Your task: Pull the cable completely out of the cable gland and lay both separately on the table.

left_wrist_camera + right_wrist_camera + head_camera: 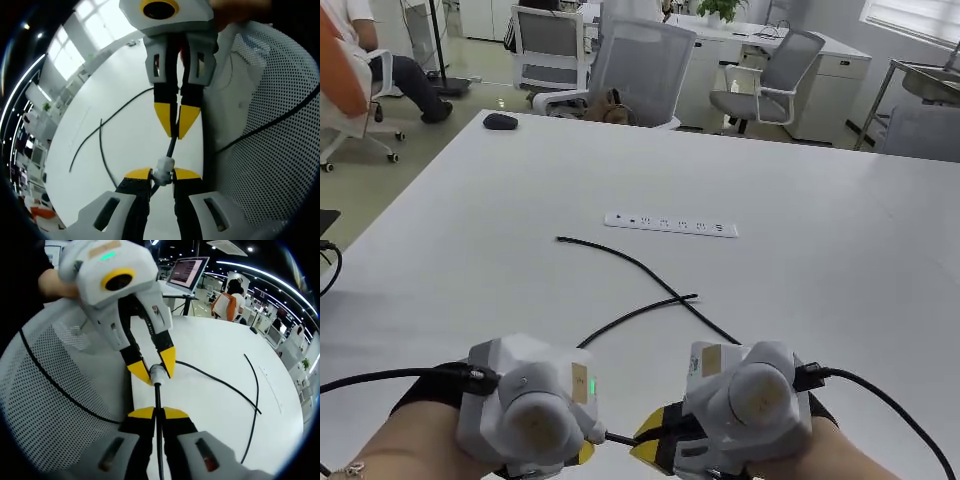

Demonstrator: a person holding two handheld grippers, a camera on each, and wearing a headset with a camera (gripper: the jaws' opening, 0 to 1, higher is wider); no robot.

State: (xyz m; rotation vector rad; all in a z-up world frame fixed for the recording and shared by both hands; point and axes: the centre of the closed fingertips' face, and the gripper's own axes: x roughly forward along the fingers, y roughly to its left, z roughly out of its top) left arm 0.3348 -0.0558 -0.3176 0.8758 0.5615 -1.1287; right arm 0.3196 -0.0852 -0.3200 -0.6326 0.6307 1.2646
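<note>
A white cable gland (pixel 162 169) sits pinched between the yellow tips of my left gripper (pixel 162 175), which is shut on it. The black cable (pixel 172 144) comes straight out of the gland into my right gripper (pixel 158 413), shut on the cable a short way from the gland (pixel 156 371). In the head view both grippers face each other tip to tip at the near table edge, left gripper (pixel 588 452) and right gripper (pixel 650 445), with a short cable stretch between them. The rest of the cable (pixel 630 265) lies in crossing strands on the white table (pixel 820 250).
A white power strip (pixel 670 224) lies beyond the cable at mid-table. A dark mouse (pixel 500 121) rests at the far left corner. Office chairs (pixel 635 60) stand behind the far edge. A mesh chair back (pixel 270 125) is close to the grippers.
</note>
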